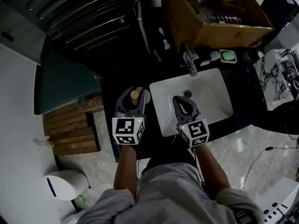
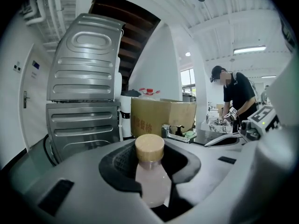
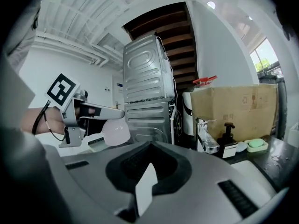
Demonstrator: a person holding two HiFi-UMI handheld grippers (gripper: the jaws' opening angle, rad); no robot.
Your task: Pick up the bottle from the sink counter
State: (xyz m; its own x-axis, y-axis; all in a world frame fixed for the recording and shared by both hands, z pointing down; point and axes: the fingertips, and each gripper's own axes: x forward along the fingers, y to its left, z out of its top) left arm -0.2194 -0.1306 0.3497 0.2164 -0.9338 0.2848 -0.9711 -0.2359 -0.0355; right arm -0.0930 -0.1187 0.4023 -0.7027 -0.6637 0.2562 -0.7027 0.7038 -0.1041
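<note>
A small bottle (image 1: pixel 134 95) with a pale pinkish body and a tan wooden cap stands upright between the jaws of my left gripper (image 1: pixel 134 91). The jaws are shut on its body. This is over the dark counter, just left of the white sink (image 1: pixel 159 92). In the left gripper view the bottle (image 2: pixel 150 171) fills the gap between the black pads, cap uppermost. My right gripper (image 1: pixel 184 101) hangs over the sink's front part, shut, with nothing in it. The right gripper view shows the left gripper with the bottle (image 3: pixel 116 132) off to its left.
A chrome faucet (image 1: pixel 190 64) stands behind the basin. A big cardboard box (image 1: pixel 210 17) sits at the back of the counter, with a green soap dish (image 1: pixel 228 56) and a soap dispenser (image 3: pixel 228 141) beside it. A person (image 2: pixel 236 97) works at a table far right.
</note>
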